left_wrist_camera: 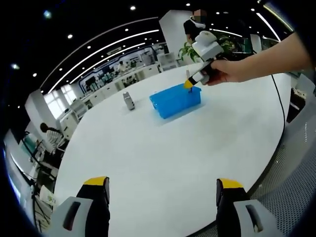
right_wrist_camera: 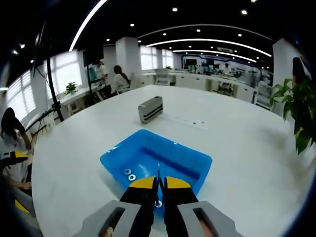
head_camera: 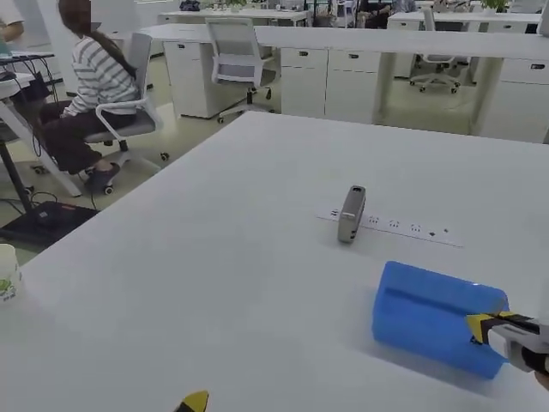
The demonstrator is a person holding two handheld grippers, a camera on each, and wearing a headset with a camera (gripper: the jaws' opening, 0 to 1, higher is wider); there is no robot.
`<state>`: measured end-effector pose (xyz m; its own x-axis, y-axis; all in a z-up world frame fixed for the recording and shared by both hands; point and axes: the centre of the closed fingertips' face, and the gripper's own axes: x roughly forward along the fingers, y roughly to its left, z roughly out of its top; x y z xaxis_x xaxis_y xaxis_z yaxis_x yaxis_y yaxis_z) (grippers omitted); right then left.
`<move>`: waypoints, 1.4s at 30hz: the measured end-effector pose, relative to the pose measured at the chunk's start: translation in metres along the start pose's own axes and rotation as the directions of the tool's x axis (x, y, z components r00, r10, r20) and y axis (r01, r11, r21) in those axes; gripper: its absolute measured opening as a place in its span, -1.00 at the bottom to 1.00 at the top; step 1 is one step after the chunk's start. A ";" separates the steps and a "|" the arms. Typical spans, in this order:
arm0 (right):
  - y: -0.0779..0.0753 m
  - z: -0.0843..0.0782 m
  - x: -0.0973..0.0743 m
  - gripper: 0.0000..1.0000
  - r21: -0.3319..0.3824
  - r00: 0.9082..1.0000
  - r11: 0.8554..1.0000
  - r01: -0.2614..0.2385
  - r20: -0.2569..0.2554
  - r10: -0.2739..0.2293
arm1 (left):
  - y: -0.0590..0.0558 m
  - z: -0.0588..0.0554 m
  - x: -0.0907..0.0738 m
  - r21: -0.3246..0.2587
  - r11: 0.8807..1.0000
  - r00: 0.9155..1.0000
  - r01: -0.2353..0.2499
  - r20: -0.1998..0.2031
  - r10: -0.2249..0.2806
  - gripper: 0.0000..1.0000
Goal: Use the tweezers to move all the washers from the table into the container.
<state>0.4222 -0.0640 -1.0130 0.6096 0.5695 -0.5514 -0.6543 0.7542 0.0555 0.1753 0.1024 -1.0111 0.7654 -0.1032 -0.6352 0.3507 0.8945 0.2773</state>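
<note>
1. I can read no writing anywhere. The cup (head_camera: 7,275) at the table's left edge carries a green mark, too blurred to make out, and the small grey box (head_camera: 352,213) at mid-table shows no label I can read.
2. My right gripper (right_wrist_camera: 159,183) has its jaws pressed together, pinching the tweezers (right_wrist_camera: 158,172). Their thin tips point forward and down over the near part of the blue container (right_wrist_camera: 163,155).
3. The right gripper view shows two washers (right_wrist_camera: 129,174) lying side by side on the container floor, left of the tweezer tips. In the head view the container's inside is too flat and blurred to show them.
4. A small ring sits low between the right jaws, at the tweezers' body. I cannot tell whether it is a washer or part of the tool.
5. My left gripper (left_wrist_camera: 163,183) is spread wide with nothing between its jaws, above bare white table (left_wrist_camera: 163,148), well apart from the container.
6. The left gripper view shows the person's hand (left_wrist_camera: 228,71) holding the right gripper, its yellow tip at the container's far right rim. In the head view that tip lies over the container's right end.
7. A pale strip (head_camera: 390,225) lies on the table beyond the container, just right of the grey box. It carries small dark specks, too small to tell as washers.
8. In the head view a person (head_camera: 94,77) in a striped top sits on an office chair at far left. The right gripper view shows a plant (right_wrist_camera: 296,113) at the right.
</note>
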 end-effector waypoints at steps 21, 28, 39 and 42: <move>0.069 0.050 -0.085 -0.97 -0.054 0.975 0.987 -0.154 0.152 0.160 | -0.002 0.120 -0.026 -0.017 0.982 0.952 0.187 0.249 -0.177 0.47; 0.141 0.044 -0.132 -0.96 -0.161 0.929 0.933 -0.321 0.136 0.343 | -0.019 0.162 -0.046 -0.002 0.949 0.897 0.315 0.327 -0.297 0.22; 0.183 0.033 -0.176 -0.95 -0.146 0.873 0.880 -0.452 0.131 0.470 | -0.032 0.204 -0.075 0.015 0.895 0.816 0.446 0.404 -0.413 -0.08; 0.189 0.037 -0.186 -0.95 -0.152 0.857 0.863 -0.482 0.124 0.500 | -0.033 0.212 -0.084 0.050 0.870 0.784 0.491 0.411 -0.466 -0.26</move>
<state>0.2017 -0.0159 -0.8695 0.2508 0.9059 -0.3412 -0.9265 0.3268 0.1866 0.2136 -0.0107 -0.8139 0.6583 -0.6761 -0.3309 0.7076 0.7058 -0.0346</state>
